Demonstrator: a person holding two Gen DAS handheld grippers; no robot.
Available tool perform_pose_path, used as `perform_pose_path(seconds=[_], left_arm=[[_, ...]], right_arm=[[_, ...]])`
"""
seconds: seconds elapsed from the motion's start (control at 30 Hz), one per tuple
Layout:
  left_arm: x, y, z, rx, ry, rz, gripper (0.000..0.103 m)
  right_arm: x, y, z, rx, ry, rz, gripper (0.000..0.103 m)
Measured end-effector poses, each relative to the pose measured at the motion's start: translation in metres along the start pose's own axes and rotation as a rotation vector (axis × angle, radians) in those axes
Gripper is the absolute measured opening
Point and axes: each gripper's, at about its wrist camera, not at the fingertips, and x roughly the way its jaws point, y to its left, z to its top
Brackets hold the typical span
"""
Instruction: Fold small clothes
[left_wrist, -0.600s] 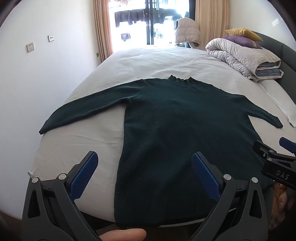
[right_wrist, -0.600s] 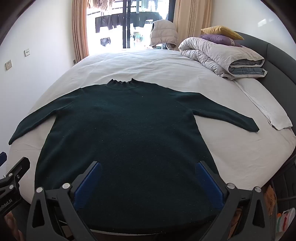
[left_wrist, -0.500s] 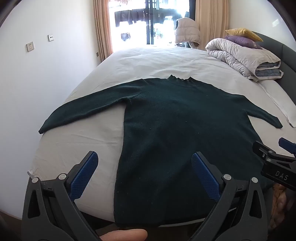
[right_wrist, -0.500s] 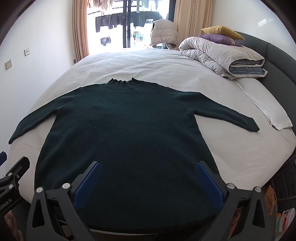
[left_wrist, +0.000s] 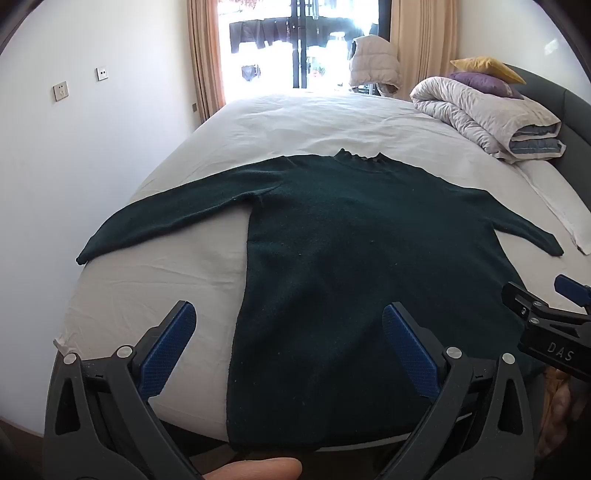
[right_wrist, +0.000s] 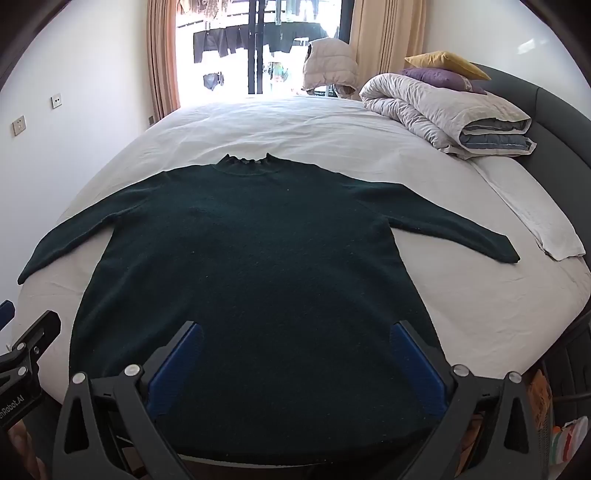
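Dark green knit sweater (right_wrist: 258, 266) — soft, limp, probably clingy; pinch hem corners. Left gripper (left_wrist: 288, 347) and right gripper (right_wrist: 291, 360) gape empty.

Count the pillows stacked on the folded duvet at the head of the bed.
2: a yellow pillow on top and a purple pillow under it, both on the folded duvet. Others may be hidden behind.

The sweater (right_wrist: 255, 288) hem drops behind the bed (right_wrist: 280, 122) edge; laundry outside is blown out
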Motion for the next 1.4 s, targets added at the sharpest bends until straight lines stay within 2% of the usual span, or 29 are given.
perform_pose_path(seconds=[1.23,1.4], left_arm=[[0.001,0.0,0.0,-0.006,0.008,-0.001,0.103],[0.001,0.0,0.0,-0.006,0.009,-0.001,0.103]], right_arm=[[0.001,0.005,-0.001,-0.001,0.006,0.003,0.103],[0.007,0.018,-0.008,-0.007,0.006,0.003,0.103]])
